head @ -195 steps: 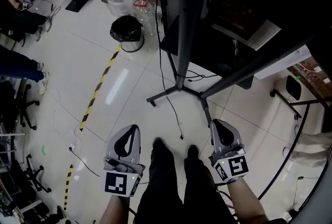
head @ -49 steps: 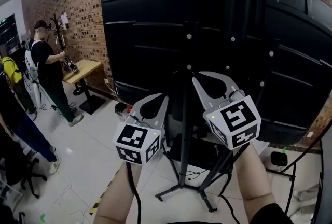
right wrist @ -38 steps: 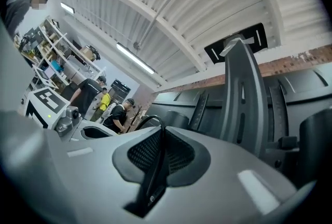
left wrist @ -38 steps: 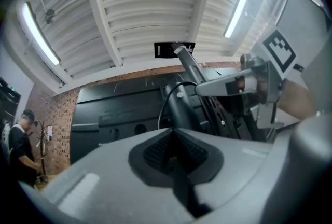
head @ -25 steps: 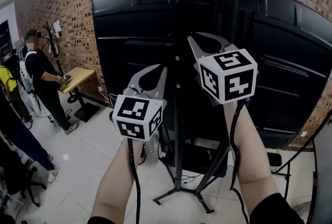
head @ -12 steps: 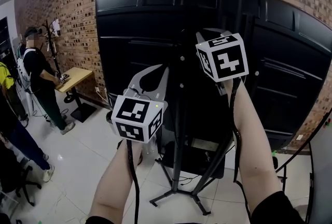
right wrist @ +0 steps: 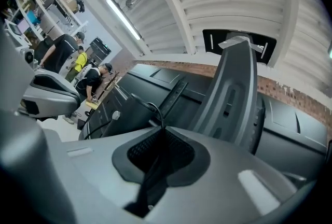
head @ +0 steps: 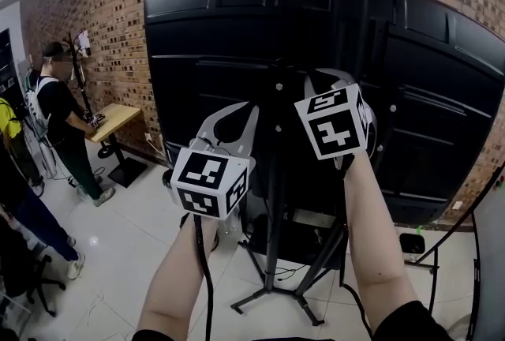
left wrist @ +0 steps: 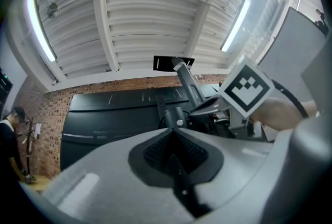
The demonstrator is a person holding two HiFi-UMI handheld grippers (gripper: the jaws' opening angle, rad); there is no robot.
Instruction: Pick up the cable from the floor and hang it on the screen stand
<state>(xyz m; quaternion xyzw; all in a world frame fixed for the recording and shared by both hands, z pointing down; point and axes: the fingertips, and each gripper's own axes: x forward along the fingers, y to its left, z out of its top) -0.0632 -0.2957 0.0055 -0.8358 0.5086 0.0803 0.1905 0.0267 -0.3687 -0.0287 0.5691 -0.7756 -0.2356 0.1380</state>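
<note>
One thin black cable (right wrist: 157,116), pinched in the closed fingers of the right gripper (right wrist: 162,134), loops upward, near the grey upright of the screen stand (right wrist: 233,93) ahead-right; the left gripper (left wrist: 174,137), fingers closed and seemingly empty, sits farther away.

The white tiled floor (head: 130,249) carried the screen stand (head: 272,284) on splayed black feet; a small wooden table (head: 113,115) stood by the brick wall (head: 102,8); a person (head: 65,122) stood beside it.
</note>
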